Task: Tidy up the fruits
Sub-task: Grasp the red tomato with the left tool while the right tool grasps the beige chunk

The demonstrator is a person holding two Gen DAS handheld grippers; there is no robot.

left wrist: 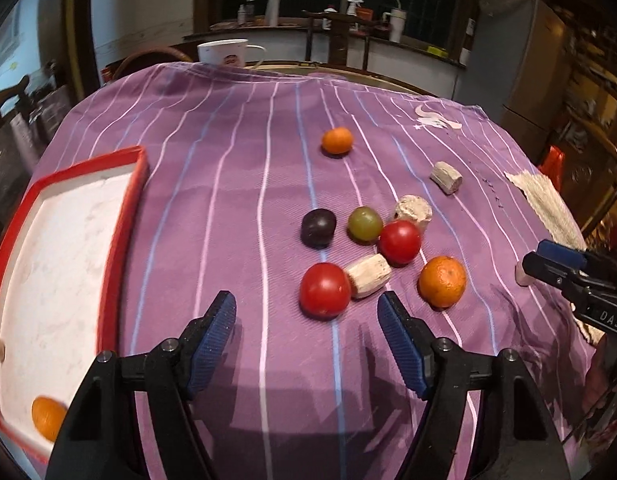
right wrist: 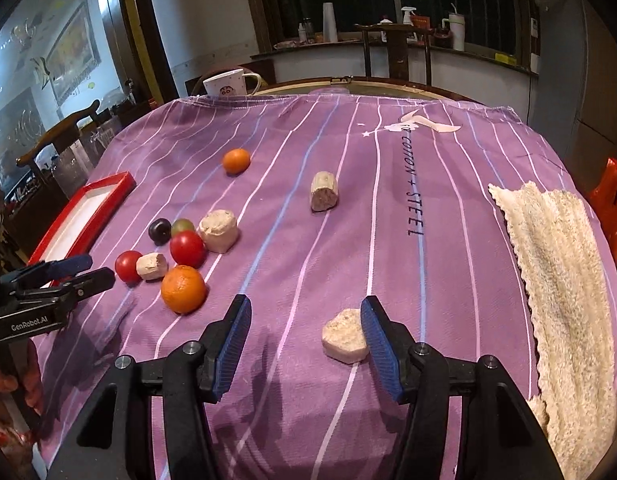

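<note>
A: A purple striped cloth covers the table, with a red-rimmed white tray on its left – one orange already lies inside.

B: So we're between picks. Both claws?

A: The left gripper and right gripper gape, holding nothing.

B: The near tomato lies just ahead of the left one – probably next: straddle it, avoid the pale chunk touching it.
</note>
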